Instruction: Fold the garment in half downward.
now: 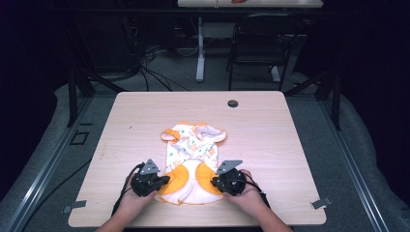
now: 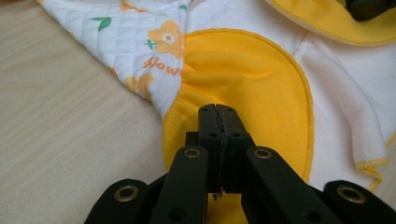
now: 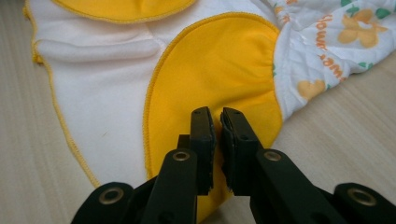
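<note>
The garment [image 1: 192, 159] is white with orange flowers and green leaves, plus 2 yellow panels near; black grippers; light wood table [image 1: 270, 145].

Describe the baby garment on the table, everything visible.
The garment is small, of white quilted-looking fabric printed with orange flowers and green leaves, with orange trim. It lies flat mid-table, toward the near edge of the wooden table. Its near end is opened out, showing a plain white lining and two yellow-orange rounded panels edged with matching stitching. The left gripper and right gripper each pinch one yellow panel at its outer edge, fingers closed on the cloth.
</note>
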A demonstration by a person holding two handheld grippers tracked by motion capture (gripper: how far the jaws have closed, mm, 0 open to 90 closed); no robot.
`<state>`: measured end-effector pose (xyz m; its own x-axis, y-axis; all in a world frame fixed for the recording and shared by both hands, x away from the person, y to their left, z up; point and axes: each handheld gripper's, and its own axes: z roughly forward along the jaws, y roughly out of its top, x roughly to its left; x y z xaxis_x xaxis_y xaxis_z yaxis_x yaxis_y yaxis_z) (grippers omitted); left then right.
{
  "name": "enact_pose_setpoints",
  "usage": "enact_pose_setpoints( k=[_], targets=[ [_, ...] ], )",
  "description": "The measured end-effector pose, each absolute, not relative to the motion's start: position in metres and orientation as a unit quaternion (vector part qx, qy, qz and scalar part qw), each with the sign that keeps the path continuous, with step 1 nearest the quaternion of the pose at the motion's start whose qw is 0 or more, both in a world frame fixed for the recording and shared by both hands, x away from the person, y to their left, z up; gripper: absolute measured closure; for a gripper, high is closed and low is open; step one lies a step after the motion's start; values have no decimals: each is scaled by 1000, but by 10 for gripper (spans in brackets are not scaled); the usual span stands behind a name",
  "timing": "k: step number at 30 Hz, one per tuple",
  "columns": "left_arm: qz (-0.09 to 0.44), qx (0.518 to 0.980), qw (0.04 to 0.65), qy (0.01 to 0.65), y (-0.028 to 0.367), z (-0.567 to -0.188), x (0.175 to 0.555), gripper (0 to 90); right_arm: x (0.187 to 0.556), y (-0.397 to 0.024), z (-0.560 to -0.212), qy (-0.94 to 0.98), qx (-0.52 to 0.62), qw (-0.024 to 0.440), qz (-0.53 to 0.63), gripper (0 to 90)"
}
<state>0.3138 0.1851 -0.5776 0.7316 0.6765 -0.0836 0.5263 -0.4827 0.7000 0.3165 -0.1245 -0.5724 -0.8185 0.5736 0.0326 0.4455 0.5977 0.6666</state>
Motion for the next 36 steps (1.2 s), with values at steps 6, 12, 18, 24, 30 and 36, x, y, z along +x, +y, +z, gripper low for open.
enact_pose_setpoints(
  k=[6,12,18,24,30,36],
  targets=[
    [95,861,363,342,186,-576,308,892,310,-122,-568,902,271,64,332,819],
    [81,851,377,357,193,-574,318,867,312,-125,-560,896,272,66,345,816],
    [84,841,386,369,200,-565,340,870,337,-137,-544,865,313,68,386,849],
    [91,842,382,369,197,-556,363,876,358,-140,-535,860,334,78,379,864],
    [96,839,393,364,190,-538,392,878,386,-133,-523,861,341,95,365,871],
    [98,835,396,370,182,-531,418,879,409,-119,-516,870,335,107,346,874]
  ],
)
